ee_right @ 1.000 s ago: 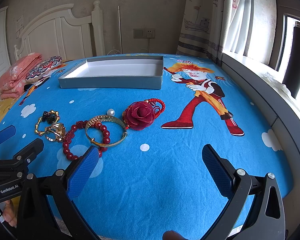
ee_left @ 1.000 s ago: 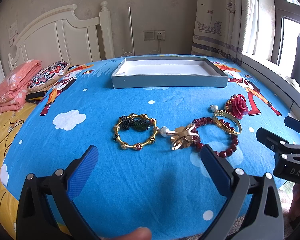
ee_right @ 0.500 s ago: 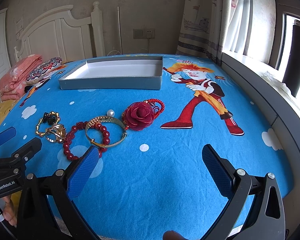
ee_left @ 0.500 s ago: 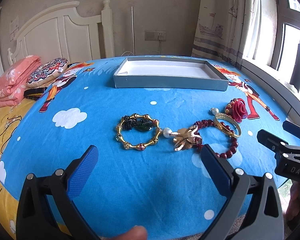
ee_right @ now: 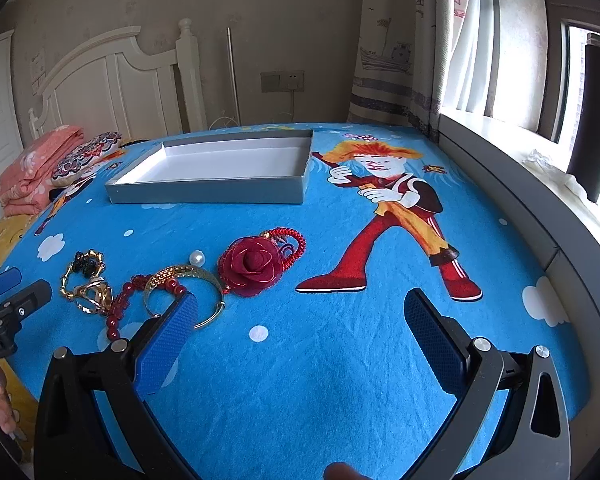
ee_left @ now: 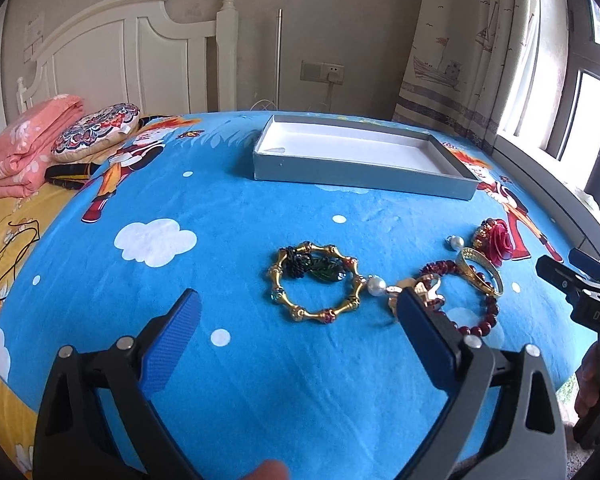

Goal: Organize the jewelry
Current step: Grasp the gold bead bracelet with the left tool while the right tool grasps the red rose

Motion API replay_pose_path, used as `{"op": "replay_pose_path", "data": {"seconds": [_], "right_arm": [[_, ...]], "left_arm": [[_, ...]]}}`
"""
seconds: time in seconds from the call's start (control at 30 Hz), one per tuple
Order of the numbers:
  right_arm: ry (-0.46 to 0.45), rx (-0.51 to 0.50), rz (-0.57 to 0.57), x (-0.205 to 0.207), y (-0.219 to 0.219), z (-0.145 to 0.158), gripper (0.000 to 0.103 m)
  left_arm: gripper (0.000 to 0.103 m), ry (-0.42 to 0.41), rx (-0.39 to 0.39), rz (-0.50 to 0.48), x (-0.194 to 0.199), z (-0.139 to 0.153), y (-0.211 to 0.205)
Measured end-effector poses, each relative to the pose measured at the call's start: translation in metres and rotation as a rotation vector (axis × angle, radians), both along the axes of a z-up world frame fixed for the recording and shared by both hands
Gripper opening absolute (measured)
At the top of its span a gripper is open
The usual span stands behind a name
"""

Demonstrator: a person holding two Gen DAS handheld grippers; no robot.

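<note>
Fingers of your left gripper (ee_left: 296,316) stand apart, just narrowing, nothing between them; bring them over the gold bamboo bangle (ee_left: 315,282) lying before the empty grey box (ee_left: 360,178), then clamp one side

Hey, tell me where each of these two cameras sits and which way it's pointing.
Left wrist: rides the left gripper, looking forward and down across the bed at the gold bracelet and tray; its own open fingers, a fingertip and the right gripper at the right edge show.
Right wrist: rides the right gripper, facing the same way, nearer the window; shows the rose, its own open fingers and the left gripper at the left edge.
Shared: tray, jewelry row, headboard.
</note>
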State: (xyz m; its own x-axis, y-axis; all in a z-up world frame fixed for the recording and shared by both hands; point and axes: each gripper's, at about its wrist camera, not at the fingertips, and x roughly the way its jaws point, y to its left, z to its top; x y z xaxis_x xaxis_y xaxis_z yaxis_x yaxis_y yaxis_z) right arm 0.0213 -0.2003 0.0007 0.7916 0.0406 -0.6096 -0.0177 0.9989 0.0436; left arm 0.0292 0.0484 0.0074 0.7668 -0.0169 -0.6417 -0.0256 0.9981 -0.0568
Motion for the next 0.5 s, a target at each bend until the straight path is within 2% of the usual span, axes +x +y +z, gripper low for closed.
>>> {"op": "replay_pose_path", "data": {"seconds": [0.13,0.23,0.3,0.5], "right_arm": [[0.017,0.013,0.009,0.007,-0.005,-0.003,0.096],[0.035,0.027,0.021,0.013,-0.008,-0.004,0.096],[0.042,0.035,0.031,0.018,-0.009,-0.004,0.095],[0.043,0.046,0.042,0.028,-0.008,0.001,0.093]], "left_arm": [[0.072,0.046,-0.003,-0.007,0.015,-0.004,0.008],[0.057,0.081,-0.010,-0.008,0.026,-0.010,0.015],[0.044,0.116,-0.008,-0.002,0.033,-0.016,0.018],[0.036,0.150,0.040,0.004,0.043,-0.022,0.018]]}}
